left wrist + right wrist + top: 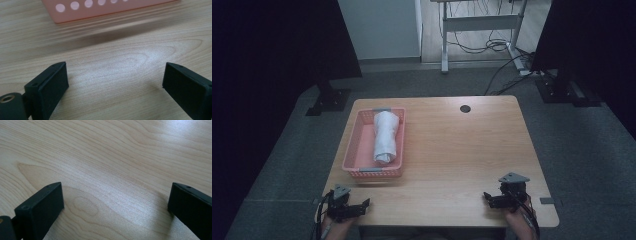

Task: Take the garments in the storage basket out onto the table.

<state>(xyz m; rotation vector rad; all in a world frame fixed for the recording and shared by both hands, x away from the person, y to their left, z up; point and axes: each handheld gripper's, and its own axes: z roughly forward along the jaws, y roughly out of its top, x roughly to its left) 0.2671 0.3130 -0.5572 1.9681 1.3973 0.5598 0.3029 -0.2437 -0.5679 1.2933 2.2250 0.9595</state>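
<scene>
- Pale wood-grain table (452, 150): rectangular top with rounded corners, lying bare across its centre and whole 3 o'clock half; small dark round hole (465, 108) sitting near the 12 o'clock edge.
- Pink plastic basket (362, 145): perforated walls, oblong, sitting in the 9 o'clock half, its near wall close to the left gripper.
- White cloth roll (385, 137): soft, cylindrical, lying lengthwise inside the basket along its 3 o'clock wall.
- Left gripper (362, 205): resting at the 7 o'clock corner, black jaws standing spread, nothing between them, overhanging bare wood.
- Right gripper (488, 198): resting at the 5 o'clock corner, jaws standing spread over bare grain, pinching nothing.
</scene>
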